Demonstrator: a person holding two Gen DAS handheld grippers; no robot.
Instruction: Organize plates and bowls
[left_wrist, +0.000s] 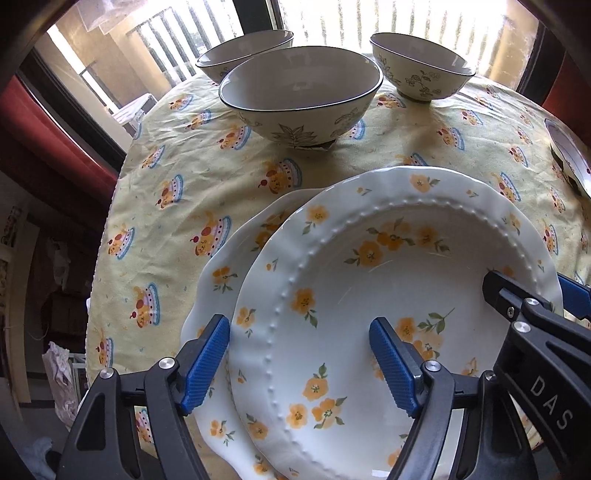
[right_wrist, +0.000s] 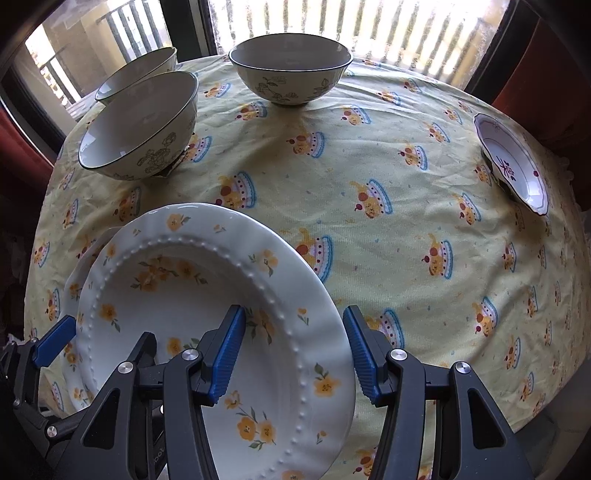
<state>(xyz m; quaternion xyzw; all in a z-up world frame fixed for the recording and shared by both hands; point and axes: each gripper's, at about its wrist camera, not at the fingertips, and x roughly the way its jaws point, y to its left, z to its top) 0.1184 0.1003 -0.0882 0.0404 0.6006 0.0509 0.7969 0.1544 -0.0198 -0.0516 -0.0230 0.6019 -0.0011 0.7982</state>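
A white plate with yellow flowers (left_wrist: 369, 280) lies on a second matching plate (left_wrist: 218, 273) at the near edge of the table; both show in the right wrist view (right_wrist: 192, 295), the lower plate (right_wrist: 74, 284) peeking out at left. My left gripper (left_wrist: 299, 362) is open, its jaws straddling the top plate's left rim. My right gripper (right_wrist: 293, 354) is open, its jaws straddling the plate's right rim; it also shows in the left wrist view (left_wrist: 532, 299). Three floral bowls (left_wrist: 301, 96) (left_wrist: 243, 53) (left_wrist: 421, 66) stand at the far side.
The round table has a yellow tablecloth (right_wrist: 369, 206) with cupcake prints. A small white dish with a red pattern (right_wrist: 513, 162) sits at the right edge, also visible in the left wrist view (left_wrist: 570, 158). Windows with railings lie behind the table.
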